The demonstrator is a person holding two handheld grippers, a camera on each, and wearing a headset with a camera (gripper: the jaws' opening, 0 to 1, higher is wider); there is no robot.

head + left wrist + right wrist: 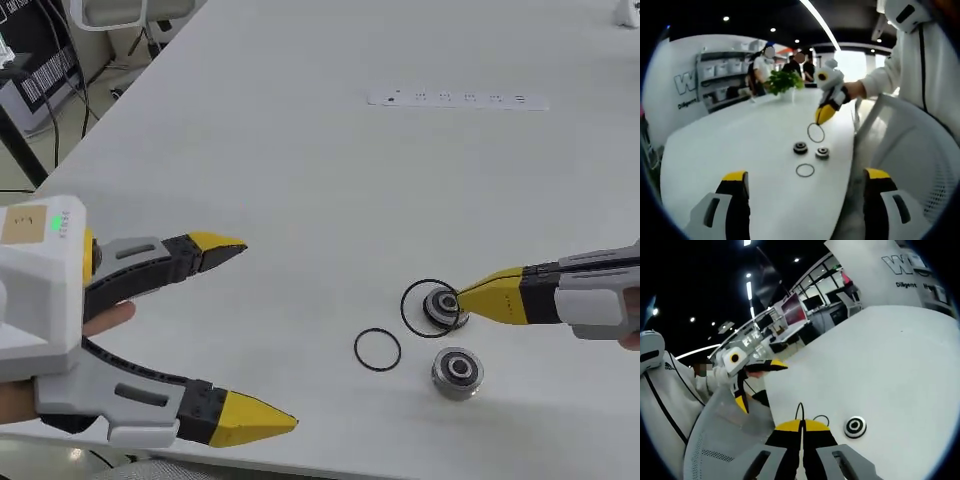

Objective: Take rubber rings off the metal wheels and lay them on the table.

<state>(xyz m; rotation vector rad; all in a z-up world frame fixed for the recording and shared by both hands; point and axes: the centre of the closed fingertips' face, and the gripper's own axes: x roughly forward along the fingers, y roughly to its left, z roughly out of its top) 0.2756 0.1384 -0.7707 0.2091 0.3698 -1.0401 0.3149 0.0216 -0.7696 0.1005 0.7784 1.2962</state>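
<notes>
a broad, matte white table stretches away from the person, with a flush white power strip and its row of sockets set near the far side. in the left gripper view the room is an open office. it has a dark ceiling with spot lights and one long light bar, and grey shelving stacked with bins against a white wall. a leafy potted plant stands at the table's far end with people behind it, and a white mesh chair sits at the table's edge.

the right gripper has a grey body, black links and pointed yellow tips. its jaws are clenched on the pinched rubber ring, a thin black loop. in the left gripper view this ring hangs from the tips, raised off the table. in the head view its loop overlaps the far metal wheel, and whether the two touch cannot be told. the near metal wheel lies flat just beside the far one. both are small, round and dull steel, with a dark centre. the loose rubber ring, just as thin and black, lies flat on the table to the left of the wheels, apart from both.

the left gripper hovers over the table's near left edge with its jaws spread wide, grasping nothing.
</notes>
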